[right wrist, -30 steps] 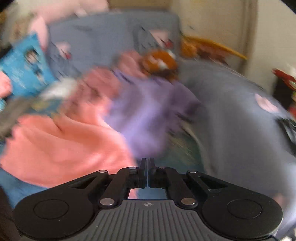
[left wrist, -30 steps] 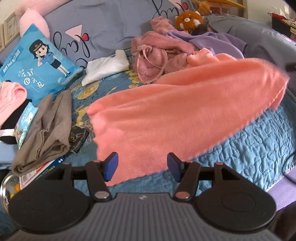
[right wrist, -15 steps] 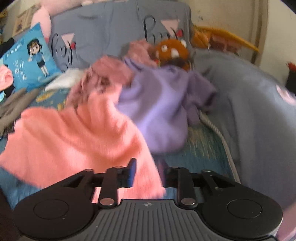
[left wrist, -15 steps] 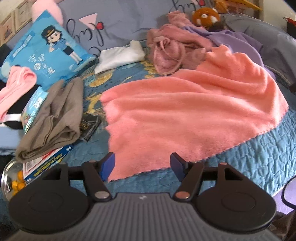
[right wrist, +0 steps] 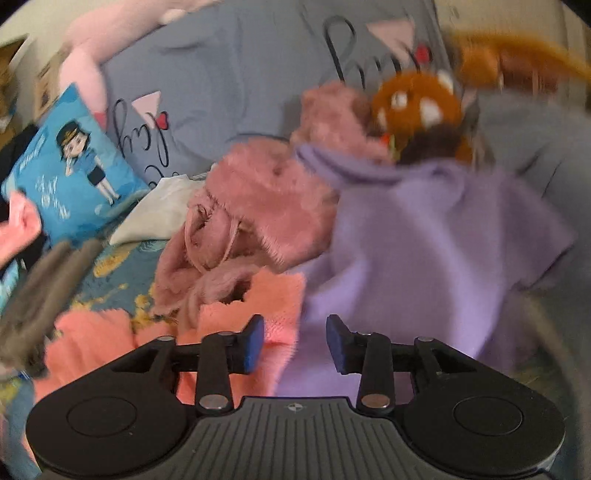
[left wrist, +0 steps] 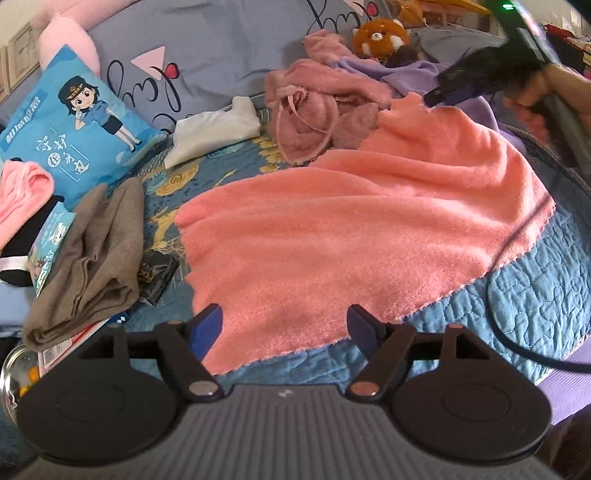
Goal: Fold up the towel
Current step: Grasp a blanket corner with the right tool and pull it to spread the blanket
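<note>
A salmon-pink fleece towel [left wrist: 354, 229] lies spread across the blue quilted bedspread [left wrist: 528, 306], its near corner between my fingers' line of sight. My left gripper [left wrist: 284, 328] stands open just in front of that near edge, holding nothing. In the left wrist view my right gripper [left wrist: 436, 98] hovers over the towel's far corner, held by a hand [left wrist: 535, 88]. In the right wrist view the right gripper [right wrist: 295, 341] is open above that far corner of the towel [right wrist: 273, 302], beside a purple garment [right wrist: 424, 251].
A mauve fluffy garment [left wrist: 325, 107], white cloth [left wrist: 214, 129], red-panda plush [left wrist: 380, 35] and blue cartoon pillow [left wrist: 70, 125] lie behind the towel. A folded grey-brown cloth [left wrist: 92, 258] and a dark packet [left wrist: 157, 273] sit left. A black cable [left wrist: 506, 295] runs at the right.
The towel has dropped from the air and now lies spread on the bed. My right gripper opened, let go of it, and moved over its far corner.
</note>
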A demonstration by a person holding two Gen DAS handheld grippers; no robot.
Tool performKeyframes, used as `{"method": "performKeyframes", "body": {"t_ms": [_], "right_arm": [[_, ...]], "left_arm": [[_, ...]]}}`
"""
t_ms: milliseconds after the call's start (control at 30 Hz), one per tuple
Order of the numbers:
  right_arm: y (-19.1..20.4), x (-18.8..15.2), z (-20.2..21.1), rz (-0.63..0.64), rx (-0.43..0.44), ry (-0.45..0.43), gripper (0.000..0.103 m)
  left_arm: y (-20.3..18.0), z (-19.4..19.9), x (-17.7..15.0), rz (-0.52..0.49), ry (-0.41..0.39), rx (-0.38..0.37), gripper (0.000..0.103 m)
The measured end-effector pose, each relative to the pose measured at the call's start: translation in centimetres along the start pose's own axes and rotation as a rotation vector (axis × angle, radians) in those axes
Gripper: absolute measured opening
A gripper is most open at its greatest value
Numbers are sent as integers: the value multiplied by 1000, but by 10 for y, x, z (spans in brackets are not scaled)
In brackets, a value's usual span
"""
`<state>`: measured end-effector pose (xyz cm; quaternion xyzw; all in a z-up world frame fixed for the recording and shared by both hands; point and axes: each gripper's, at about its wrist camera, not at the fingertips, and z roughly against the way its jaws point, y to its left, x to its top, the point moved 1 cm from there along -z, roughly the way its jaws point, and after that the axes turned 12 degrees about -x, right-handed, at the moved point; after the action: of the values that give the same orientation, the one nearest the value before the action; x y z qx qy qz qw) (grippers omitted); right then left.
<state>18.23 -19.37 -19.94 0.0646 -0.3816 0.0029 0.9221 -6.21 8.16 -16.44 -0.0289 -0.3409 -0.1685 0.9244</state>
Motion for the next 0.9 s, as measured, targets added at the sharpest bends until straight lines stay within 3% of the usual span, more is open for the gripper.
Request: {"method": "performKeyframes", "body": {"t_ms": [33, 133, 200, 300, 367, 400, 500, 567, 600, 633, 733, 900], "right_arm": [[3, -2, 1, 8, 6, 0, 2], [11, -6, 21, 50, 18, -71, 2], [10, -5, 47, 53, -23, -159, 2], [10, 1, 89, 68, -200, -319, 2], [13, 10, 93, 153, -350, -375, 2], [14, 14, 94, 199, -426, -399, 9], [6, 27, 66, 232, -463, -222, 12], [-8, 26, 66, 130, -441, -216, 16], [-15, 20, 72, 75, -435, -226, 25], [-23, 12, 79, 22, -430, -234, 31], [-47, -15, 96, -123, -404, -235, 31], [-84, -92, 97, -235, -314, -84, 31]], "left_arm": [[0, 0, 0, 2, 1, 1, 78], [4, -1, -2, 15, 2, 1, 79], [7, -2, -3, 27, 1, 1, 79], [10, -3, -5, 29, 0, 8, 79], [9, -3, -5, 23, -1, 9, 79], [8, -3, -5, 19, -2, 8, 79], [6, -3, -6, 7, -6, 3, 79], [4, 0, -5, 1, -15, 5, 80], [4, 2, -5, 5, -21, 5, 81], [5, 3, -4, 10, -27, 6, 82], [8, 6, -4, 23, -35, 10, 83], [13, 6, -5, 41, -31, 16, 83]]}}
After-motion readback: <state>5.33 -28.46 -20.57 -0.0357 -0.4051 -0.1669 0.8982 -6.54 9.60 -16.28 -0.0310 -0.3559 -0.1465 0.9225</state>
